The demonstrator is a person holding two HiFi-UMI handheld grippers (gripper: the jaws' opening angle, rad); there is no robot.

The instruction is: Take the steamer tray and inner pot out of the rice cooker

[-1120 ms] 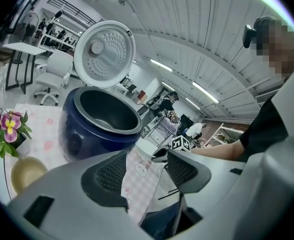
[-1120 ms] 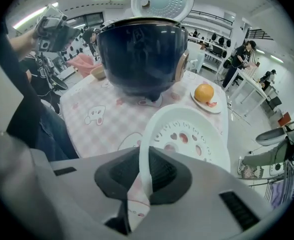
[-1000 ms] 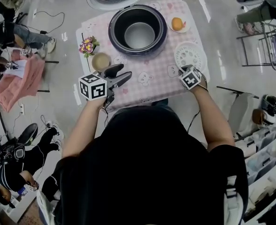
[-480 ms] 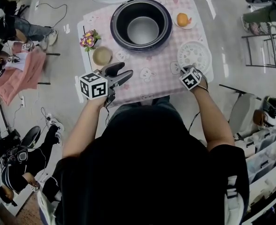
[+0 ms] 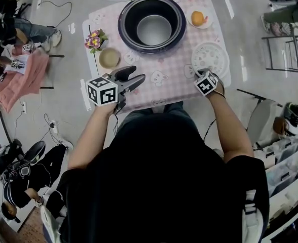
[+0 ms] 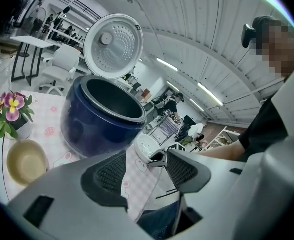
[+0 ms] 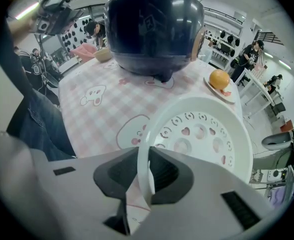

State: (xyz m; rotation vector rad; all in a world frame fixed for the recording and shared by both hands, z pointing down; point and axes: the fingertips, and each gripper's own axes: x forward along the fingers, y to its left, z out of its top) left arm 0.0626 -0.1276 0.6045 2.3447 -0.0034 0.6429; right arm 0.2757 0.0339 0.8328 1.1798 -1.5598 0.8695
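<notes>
The dark blue rice cooker (image 5: 124,11) stands at the back of the table with its lid (image 6: 114,46) up. The metal inner pot (image 5: 154,30) sits inside it. The white steamer tray (image 5: 210,58), with heart-shaped holes, lies on the checked tablecloth to the cooker's right. My right gripper (image 5: 202,75) points steeply down at the tray's near edge. In the right gripper view it (image 7: 148,171) is shut on the tray's rim (image 7: 146,159). My left gripper (image 5: 136,77) hovers open over the table's front edge, nothing between its jaws (image 6: 147,164).
An orange on a small plate (image 5: 198,18) sits at the back right. A pot of flowers (image 5: 94,40) and a beige bowl (image 5: 109,58) are left of the cooker. People sit on the floor at far left, and racks stand at right.
The right gripper has sunk slightly with the steamer tray toward the tablecloth. The left gripper has stayed where it was.
</notes>
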